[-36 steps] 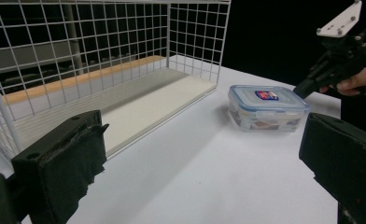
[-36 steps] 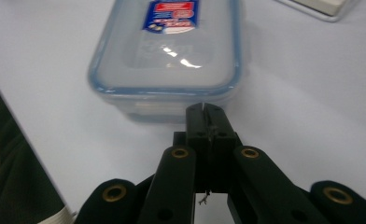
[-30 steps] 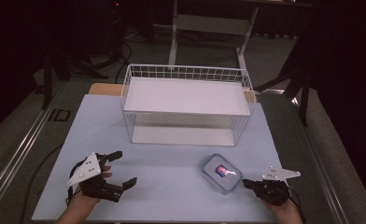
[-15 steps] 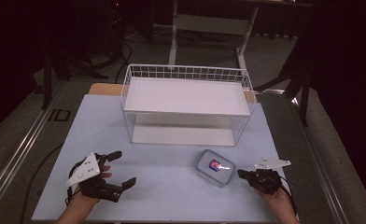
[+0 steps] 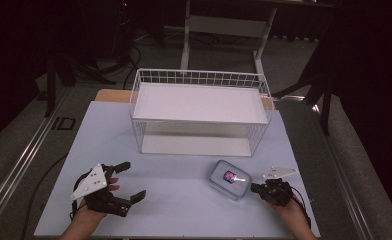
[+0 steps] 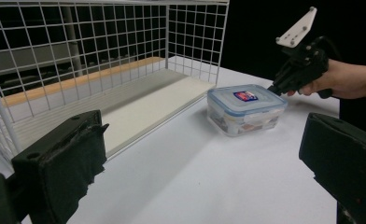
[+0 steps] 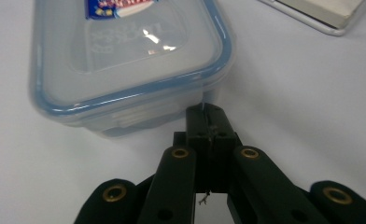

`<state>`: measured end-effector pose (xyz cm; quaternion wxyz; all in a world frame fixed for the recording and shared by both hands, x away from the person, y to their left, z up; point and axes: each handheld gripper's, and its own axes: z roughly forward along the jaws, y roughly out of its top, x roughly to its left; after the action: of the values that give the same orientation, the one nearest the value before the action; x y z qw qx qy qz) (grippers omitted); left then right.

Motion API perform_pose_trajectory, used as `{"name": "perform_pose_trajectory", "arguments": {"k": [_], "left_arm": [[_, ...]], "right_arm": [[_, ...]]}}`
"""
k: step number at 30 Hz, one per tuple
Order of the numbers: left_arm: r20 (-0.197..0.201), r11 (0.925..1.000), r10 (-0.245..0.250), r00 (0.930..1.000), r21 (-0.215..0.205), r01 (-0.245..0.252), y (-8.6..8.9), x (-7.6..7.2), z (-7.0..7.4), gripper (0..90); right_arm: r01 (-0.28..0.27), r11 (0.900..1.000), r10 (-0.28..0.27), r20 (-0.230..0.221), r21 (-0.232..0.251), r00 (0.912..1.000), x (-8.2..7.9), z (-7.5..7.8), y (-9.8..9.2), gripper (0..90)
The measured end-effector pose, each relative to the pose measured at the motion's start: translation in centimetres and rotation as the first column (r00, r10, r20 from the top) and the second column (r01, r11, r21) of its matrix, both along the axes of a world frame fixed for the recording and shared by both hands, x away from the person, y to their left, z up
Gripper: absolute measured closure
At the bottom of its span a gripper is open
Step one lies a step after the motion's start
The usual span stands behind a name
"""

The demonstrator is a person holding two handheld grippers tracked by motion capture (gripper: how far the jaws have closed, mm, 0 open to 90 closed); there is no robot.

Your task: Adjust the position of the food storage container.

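Note:
A clear plastic food container (image 5: 229,179) with a blue-rimmed lid and a small label stands on the white table, in front of the wire basket. My right gripper (image 5: 254,188) is shut with nothing between its jaws. Its tips rest against the container's right side, as the right gripper view shows at the container (image 7: 125,60) and the right gripper (image 7: 205,112). My left gripper (image 5: 134,180) lies open at the front left, well apart from the container. From the left gripper view, the container (image 6: 245,108) sits ahead with the right gripper (image 6: 275,88) at its far edge.
A white wire basket (image 5: 199,79) with a flat white shelf stands at the back of the table (image 5: 184,210); its mesh wall (image 6: 125,46) is close on the left gripper's side. Dark floor and stand legs surround the table.
My right gripper has moved left up to the container, which has shifted slightly left and back. The left gripper has stayed put.

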<state>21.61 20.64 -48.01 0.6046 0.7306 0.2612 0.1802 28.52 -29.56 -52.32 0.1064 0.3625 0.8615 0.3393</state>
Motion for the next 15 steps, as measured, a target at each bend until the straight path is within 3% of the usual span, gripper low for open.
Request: {"name": "perform_pose_trajectory", "arguments": {"k": [7, 15], "left_arm": [[-0.005, 1.0000, -0.004, 1.0000, -0.001, 0.004, -0.1, 0.0, -0.1, 1.4], [-0.004, 0.9999, -0.016, 0.9999, 0.003, 0.016, -0.3, -0.1, -0.1, 1.4]], "right_arm": [[-0.012, 1.000, 0.012, -0.002, -0.003, 0.9999, 1.8, -0.1, 1.6, 90.0], [-0.037, 0.999, 0.037, 0.017, -0.009, 0.9992, 4.5, -0.4, 5.3, 90.0]]}}
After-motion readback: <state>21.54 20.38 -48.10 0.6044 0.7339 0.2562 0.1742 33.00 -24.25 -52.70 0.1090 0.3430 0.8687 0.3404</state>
